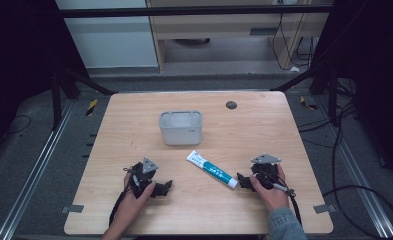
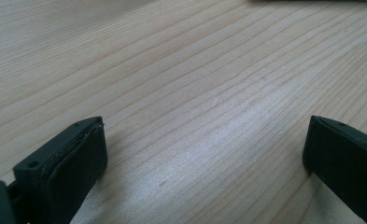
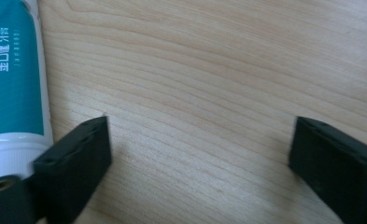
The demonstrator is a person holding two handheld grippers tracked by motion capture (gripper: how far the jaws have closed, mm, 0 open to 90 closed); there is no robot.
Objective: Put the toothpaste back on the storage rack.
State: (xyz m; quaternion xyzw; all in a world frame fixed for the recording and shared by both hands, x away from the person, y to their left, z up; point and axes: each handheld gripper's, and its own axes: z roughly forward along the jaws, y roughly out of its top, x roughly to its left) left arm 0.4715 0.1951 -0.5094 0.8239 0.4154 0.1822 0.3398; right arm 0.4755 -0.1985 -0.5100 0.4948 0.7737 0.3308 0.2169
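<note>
High view, counter: a pale wooden counter [image 1: 134, 120] with a dark floor around it; the near edge is cut off by the bottom of the frame.
High view, toothpaste tube: a white and teal toothpaste tube [image 1: 212, 169] lies flat and slanted at the middle of the counter, its cap end towards the right gripper [image 1: 243, 181] and just beside it; whether they touch is hard to tell from here.
High view, tub: a grey tub [image 1: 180, 127] stands upright behind the tube, a little apart from it; what is inside cannot be made out.
High view, left gripper: the left gripper [image 1: 165, 187] rests low on the near left part of the counter, well apart from the tube; its tips are too small and dark to read here.
High view, hands: each gripper is held by a hand, the forearms cut off at the bottom.
Left gripper view: jaws spread wide over bare wood, with nothing between them.
Right gripper view: jaws spread wide over bare wood; the tube [image 3: 10, 84] lies outside its left jaw, partly cut off by the frame, its cap end partly hidden behind that jaw.
</note>
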